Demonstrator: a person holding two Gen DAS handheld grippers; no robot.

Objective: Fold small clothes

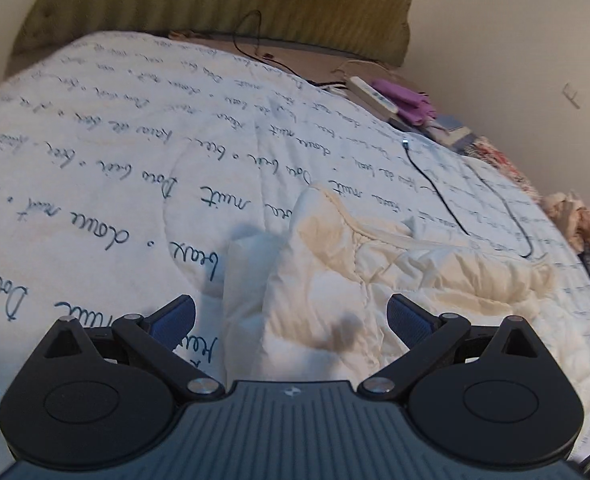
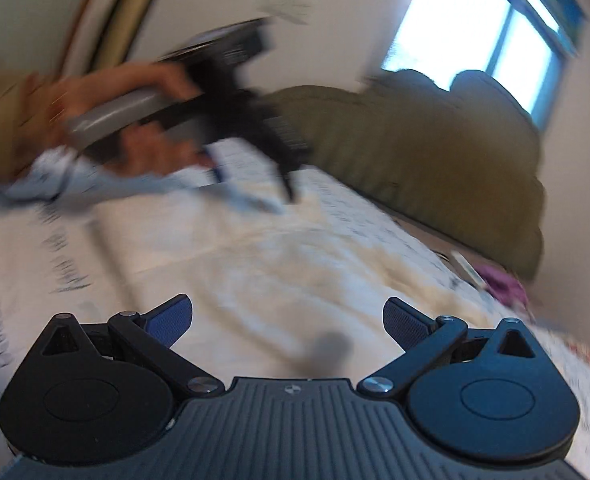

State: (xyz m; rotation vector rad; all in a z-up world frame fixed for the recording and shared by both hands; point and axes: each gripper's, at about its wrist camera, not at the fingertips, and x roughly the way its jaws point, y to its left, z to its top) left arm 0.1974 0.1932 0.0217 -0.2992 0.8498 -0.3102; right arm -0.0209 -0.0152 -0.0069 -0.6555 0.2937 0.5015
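Observation:
A small cream quilted garment (image 1: 367,268) lies crumpled on the white bedspread (image 1: 115,168) with dark script printed on it. My left gripper (image 1: 291,316) is open just above the garment's near end, a fold of it rising between the jaws. My right gripper (image 2: 287,320) is open and empty over the same cream garment (image 2: 295,248), seen blurred. In the right wrist view the left gripper (image 2: 255,192) is held in a hand at the far left over the bed, its fingertips close to the cloth.
An olive padded headboard (image 1: 223,4) runs along the far edge of the bed. A black cable (image 1: 435,184) lies across the bedspread. A white remote (image 1: 371,94) and purple cloth (image 1: 403,100) sit at the bed's far right edge. A window (image 2: 475,28) is behind.

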